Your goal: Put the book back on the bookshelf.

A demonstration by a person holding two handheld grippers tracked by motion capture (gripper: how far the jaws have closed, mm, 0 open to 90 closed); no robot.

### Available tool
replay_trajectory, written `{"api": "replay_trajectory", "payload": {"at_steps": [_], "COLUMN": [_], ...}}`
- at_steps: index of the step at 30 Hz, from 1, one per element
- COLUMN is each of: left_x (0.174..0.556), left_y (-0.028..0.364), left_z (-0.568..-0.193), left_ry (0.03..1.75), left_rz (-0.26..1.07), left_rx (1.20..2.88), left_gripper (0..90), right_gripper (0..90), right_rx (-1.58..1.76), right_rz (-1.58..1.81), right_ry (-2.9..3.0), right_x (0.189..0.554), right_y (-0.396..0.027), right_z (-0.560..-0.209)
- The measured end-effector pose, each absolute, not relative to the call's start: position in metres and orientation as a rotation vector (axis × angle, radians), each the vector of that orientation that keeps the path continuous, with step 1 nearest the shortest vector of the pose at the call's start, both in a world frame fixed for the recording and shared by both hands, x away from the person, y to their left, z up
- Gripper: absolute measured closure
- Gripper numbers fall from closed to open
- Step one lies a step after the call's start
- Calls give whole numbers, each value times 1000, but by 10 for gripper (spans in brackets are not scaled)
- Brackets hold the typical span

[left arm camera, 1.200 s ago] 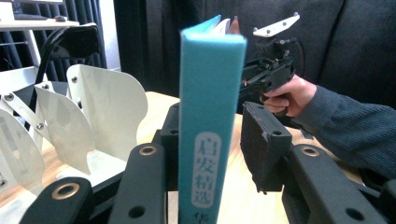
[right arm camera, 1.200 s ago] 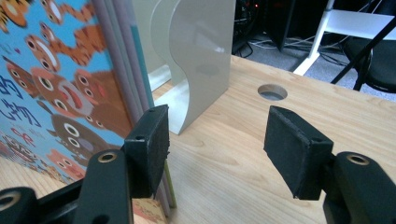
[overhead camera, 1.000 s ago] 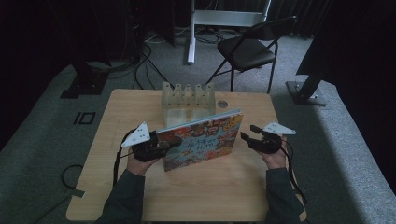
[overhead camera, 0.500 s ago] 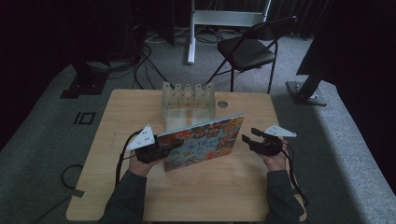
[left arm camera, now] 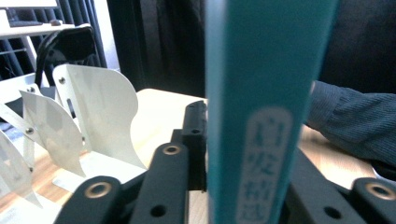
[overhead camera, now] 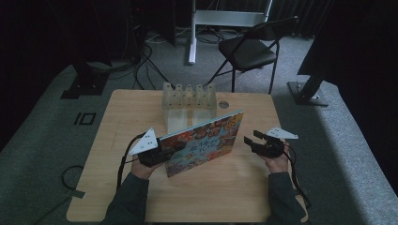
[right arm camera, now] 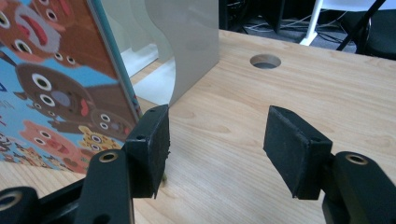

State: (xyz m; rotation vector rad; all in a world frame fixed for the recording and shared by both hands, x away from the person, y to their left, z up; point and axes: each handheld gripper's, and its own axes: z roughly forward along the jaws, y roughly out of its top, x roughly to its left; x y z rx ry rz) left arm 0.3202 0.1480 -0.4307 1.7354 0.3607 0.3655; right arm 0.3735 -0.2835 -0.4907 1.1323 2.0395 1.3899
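A picture book with a colourful cartoon-animal cover stands tilted on its edge on the wooden table. My left gripper is shut on its left end; the jaws have just been closing with the book between them. In the left gripper view the teal spine stands upright between the jaws. My right gripper stands open just right of the book's right end, with nothing between its pads. The cover shows at the left of the right gripper view.
A clear plastic divider rack with several upright fins stands behind the book at the table's far middle; its fins are near the left gripper. A round hole lies in the tabletop right of the rack. A folding chair stands beyond the table.
The left gripper has closed onto the book's left end and shifted slightly. The book and the right gripper have barely moved.
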Motion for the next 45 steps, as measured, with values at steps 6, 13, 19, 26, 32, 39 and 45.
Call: {"api": "replay_trajectory", "payload": {"at_steps": [6, 13, 19, 26, 32, 39, 45], "left_x": [323, 323, 320, 319, 319, 321, 322], "left_y": [143, 138, 135, 135, 135, 136, 136], "left_z": [-438, -443, -446, -451, -454, -462, -469], "left_ry": [370, 356, 350, 375, 393, 410, 425], "left_rz": [337, 306, 316, 336, 356, 331, 318], "left_rx": [1735, 1712, 1677, 1648, 1648, 1645, 1644], "left_gripper": [715, 702, 657, 639, 640, 614, 641], "right_gripper": [404, 403, 402, 401, 401, 401, 401], "right_rx": [1152, 1169, 1181, 1191, 1203, 1209, 1216], "right_rz": [1380, 1369, 1351, 1347, 1344, 1338, 1337], "right_ry": [2044, 2050, 2055, 2055, 2055, 2061, 2064], "right_x": [373, 371, 370, 369, 369, 369, 370], "right_y": [-287, -290, -292, -294, -296, -296, -297], "right_z": [-496, -503, -508, -510, -513, -515, -517]}}
